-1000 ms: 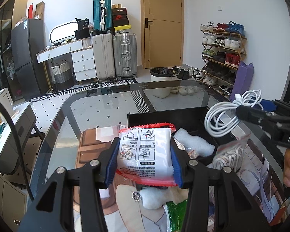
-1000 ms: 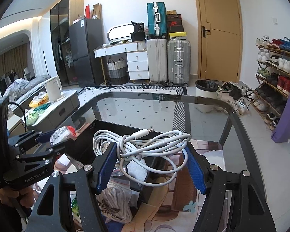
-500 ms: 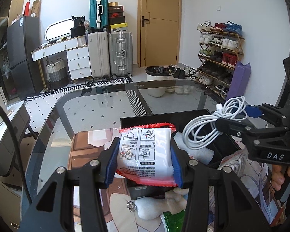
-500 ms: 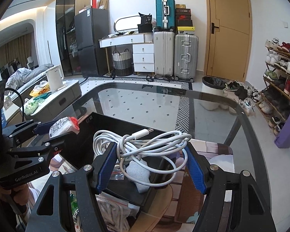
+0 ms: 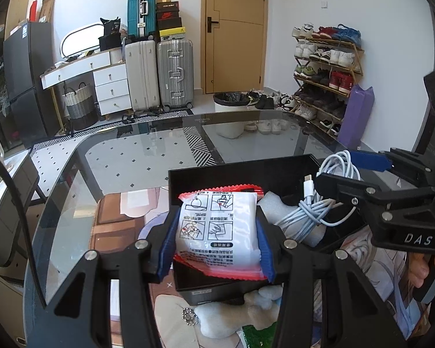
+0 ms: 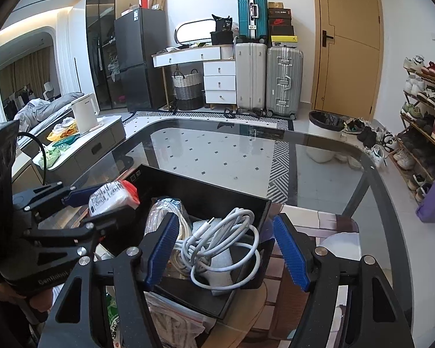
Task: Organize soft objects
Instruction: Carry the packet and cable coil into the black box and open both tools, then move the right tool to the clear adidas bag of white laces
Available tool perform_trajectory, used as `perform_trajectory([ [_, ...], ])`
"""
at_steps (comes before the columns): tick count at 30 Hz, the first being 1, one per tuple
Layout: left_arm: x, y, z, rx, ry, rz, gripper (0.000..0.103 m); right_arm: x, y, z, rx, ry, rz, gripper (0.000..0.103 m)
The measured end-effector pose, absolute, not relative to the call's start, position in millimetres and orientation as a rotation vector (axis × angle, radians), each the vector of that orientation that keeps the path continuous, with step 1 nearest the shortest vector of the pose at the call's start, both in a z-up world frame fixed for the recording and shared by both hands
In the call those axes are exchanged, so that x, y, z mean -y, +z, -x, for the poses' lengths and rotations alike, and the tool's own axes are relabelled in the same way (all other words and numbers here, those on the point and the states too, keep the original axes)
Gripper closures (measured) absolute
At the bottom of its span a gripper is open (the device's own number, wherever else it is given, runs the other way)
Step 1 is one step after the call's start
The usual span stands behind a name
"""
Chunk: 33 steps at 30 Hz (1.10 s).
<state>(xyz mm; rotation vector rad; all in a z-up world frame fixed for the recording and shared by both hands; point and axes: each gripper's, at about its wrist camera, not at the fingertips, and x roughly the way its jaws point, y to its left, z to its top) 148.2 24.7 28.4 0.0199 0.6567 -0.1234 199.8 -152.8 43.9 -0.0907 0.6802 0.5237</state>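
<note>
My left gripper [image 5: 217,220] is shut on a white packet with red edges [image 5: 220,240], held over the near wall of a black box [image 5: 235,174]. In the right wrist view that gripper [image 6: 101,200] and packet [image 6: 110,197] sit at the box's [image 6: 206,194] left side. My right gripper [image 6: 224,223] reaches down into the box with its jaws wide. A coiled white cable [image 6: 217,240] lies between them on white foam [image 6: 220,264], and the right pad is clear of it. The left wrist view shows the cable [image 5: 313,211] drooping from the right gripper [image 5: 348,171] into the box.
The box stands on a printed mat [image 5: 116,223] on a glass table [image 5: 130,168]. A bagged cable [image 6: 162,211] leans in the box. A white plush toy [image 5: 232,316], a green packet [image 5: 255,333] and a zip bag [image 6: 171,319] lie before the box.
The right gripper came left and down over the box. The cable, earlier stretched between its pads, now rests inside the box. The left gripper kept its hold on the packet.
</note>
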Motion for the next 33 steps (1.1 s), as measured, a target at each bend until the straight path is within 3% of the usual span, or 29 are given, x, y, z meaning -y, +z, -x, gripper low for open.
perform_trajectory([
  [6, -20, 23, -148, -0.691, -0.138, -0.052, 0.051, 159, 42, -193, -0.686, 0.510, 0.089, 0.030],
  [9, -20, 25, -145, -0.699, -0.143, -0.050, 0.050, 166, 44, -188, -0.676, 0.500, 0.083, 0.017],
  [15, -20, 30, -139, -0.711, -0.156, -0.023, 0.048, 183, 47, -176, -0.661, 0.494, 0.053, 0.005],
  [18, -20, 34, -133, -0.700, -0.177, -0.016, 0.037, 189, 47, -171, -0.661, 0.481, 0.040, 0.002],
  [23, -21, 47, -112, -0.629, -0.159, -0.035, 0.005, 200, 43, -160, -0.677, 0.478, -0.013, 0.001],
  [26, -25, 50, -106, -0.622, -0.150, -0.030, 0.000, 205, 40, -152, -0.684, 0.480, -0.039, 0.001],
  [33, -35, 39, -94, -0.639, -0.090, -0.017, 0.000, 213, 40, -138, -0.678, 0.473, -0.081, 0.001],
])
